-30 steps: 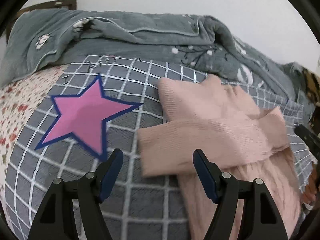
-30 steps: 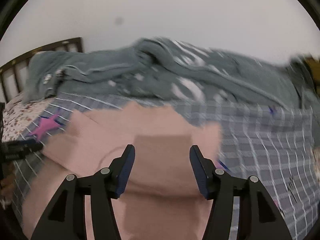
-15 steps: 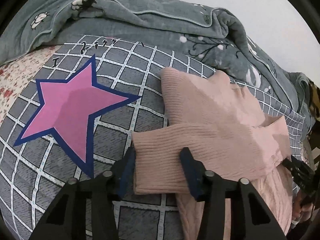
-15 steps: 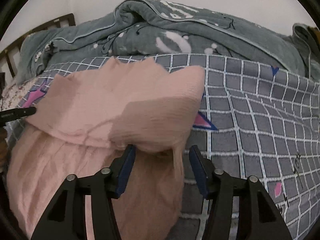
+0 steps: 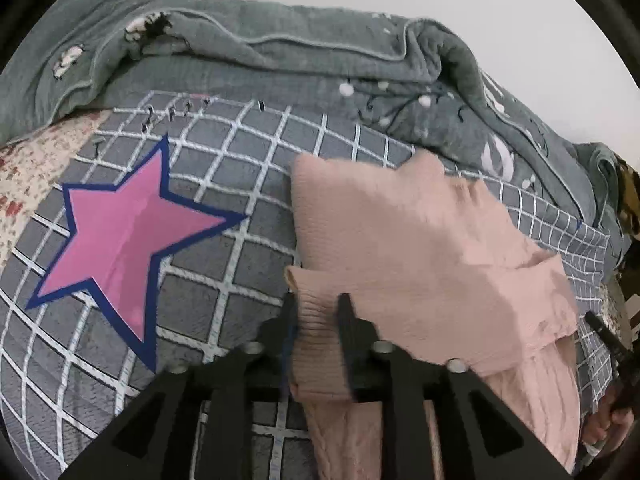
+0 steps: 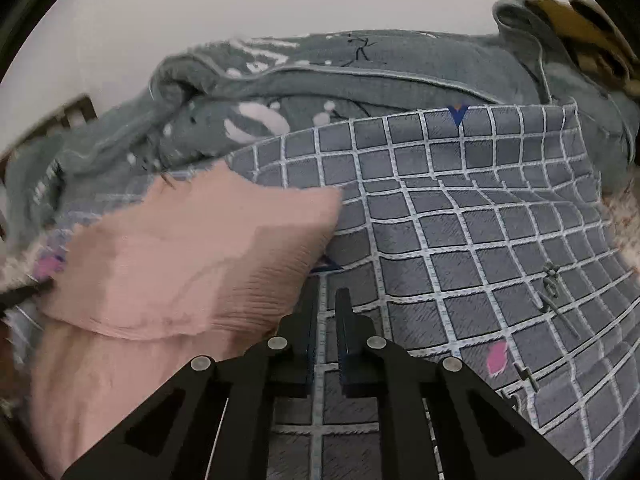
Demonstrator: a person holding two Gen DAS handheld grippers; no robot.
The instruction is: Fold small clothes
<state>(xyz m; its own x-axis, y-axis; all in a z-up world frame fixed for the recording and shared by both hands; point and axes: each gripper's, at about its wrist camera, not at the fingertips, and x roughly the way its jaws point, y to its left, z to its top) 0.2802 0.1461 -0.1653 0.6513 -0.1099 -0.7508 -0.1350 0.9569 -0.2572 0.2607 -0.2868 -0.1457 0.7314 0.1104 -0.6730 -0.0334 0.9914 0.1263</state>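
Note:
A small pink knit sweater [image 5: 420, 248] lies on a grey checked bedspread [image 5: 240, 184], its sleeves folded across the body. My left gripper [image 5: 316, 304] is shut on the ribbed cuff [image 5: 316, 344] of one folded sleeve at the sweater's left edge. In the right wrist view the sweater [image 6: 188, 260] lies to the left. My right gripper [image 6: 326, 300] is nearly shut, with only bedspread [image 6: 460, 240] showing in the narrow gap; it stands just right of the sweater's edge and holds nothing.
A big pink star [image 5: 120, 240] is printed on the bedspread left of the sweater. A rumpled grey-green blanket [image 5: 280, 64] is heaped along the back. A floral sheet [image 5: 32, 168] shows at the far left. The right gripper's tip [image 5: 608, 336] shows past the sweater.
My left gripper moved onto the sleeve cuff and closed on it. My right gripper closed and shifted right, off the sweater's edge.

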